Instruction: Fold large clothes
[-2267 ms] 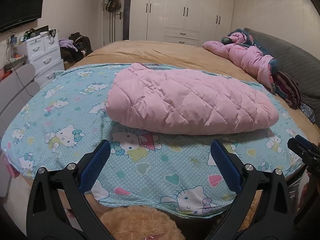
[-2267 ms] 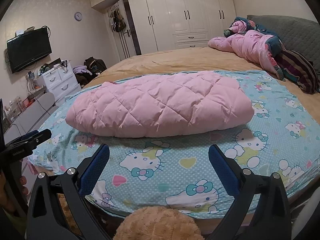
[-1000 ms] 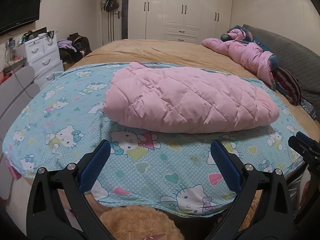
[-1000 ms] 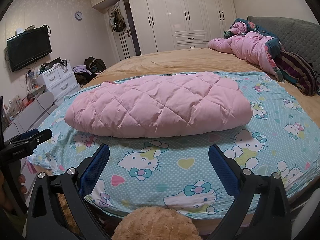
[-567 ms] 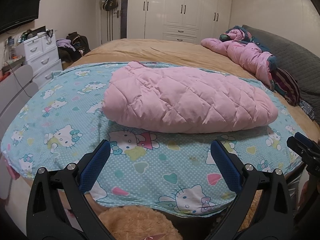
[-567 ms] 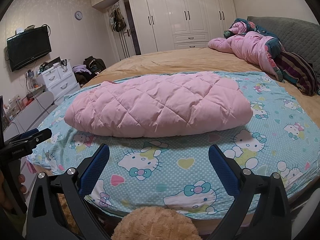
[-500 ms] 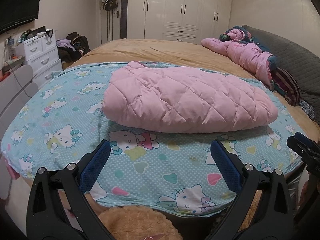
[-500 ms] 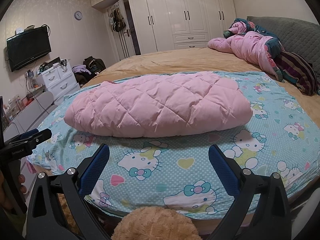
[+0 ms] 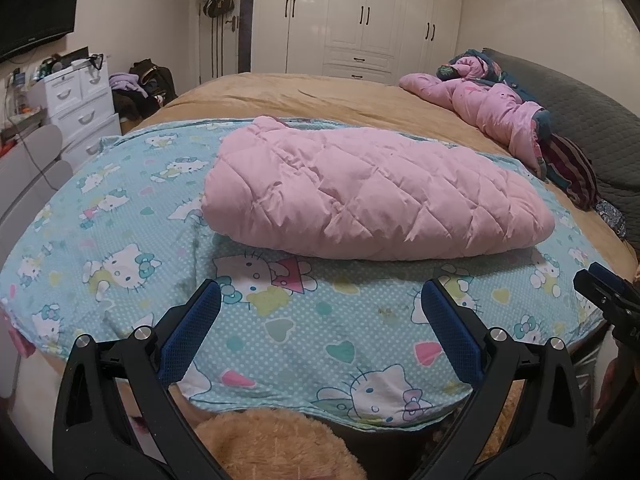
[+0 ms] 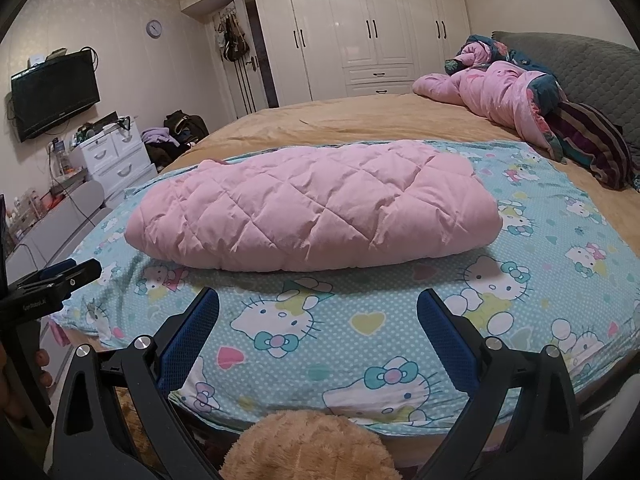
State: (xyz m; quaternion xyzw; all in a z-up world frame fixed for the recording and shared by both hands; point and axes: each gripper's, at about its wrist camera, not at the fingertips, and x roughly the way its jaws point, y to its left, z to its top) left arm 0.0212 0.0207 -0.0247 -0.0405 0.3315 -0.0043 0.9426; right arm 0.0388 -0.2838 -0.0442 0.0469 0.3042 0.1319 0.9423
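Wardrobe doors [image 10: 372, 32] fill the far wall in both views, but only the right wrist camera takes in the whole wall television [image 10: 54, 94] and the round clock [image 10: 154, 28]; it also catches the left gripper [image 10: 52, 280] at its left edge, while the left wrist camera catches the right gripper [image 9: 604, 288] at its right edge. A cartoon-cat sheet [image 9: 120, 248] covers the near part of the bed [image 9: 320, 96]. On it the folded pink quilted coat [image 9: 372, 196] lies flat, long axis running left to right. Both pairs of jaws are spread wide, empty, short of the coat.
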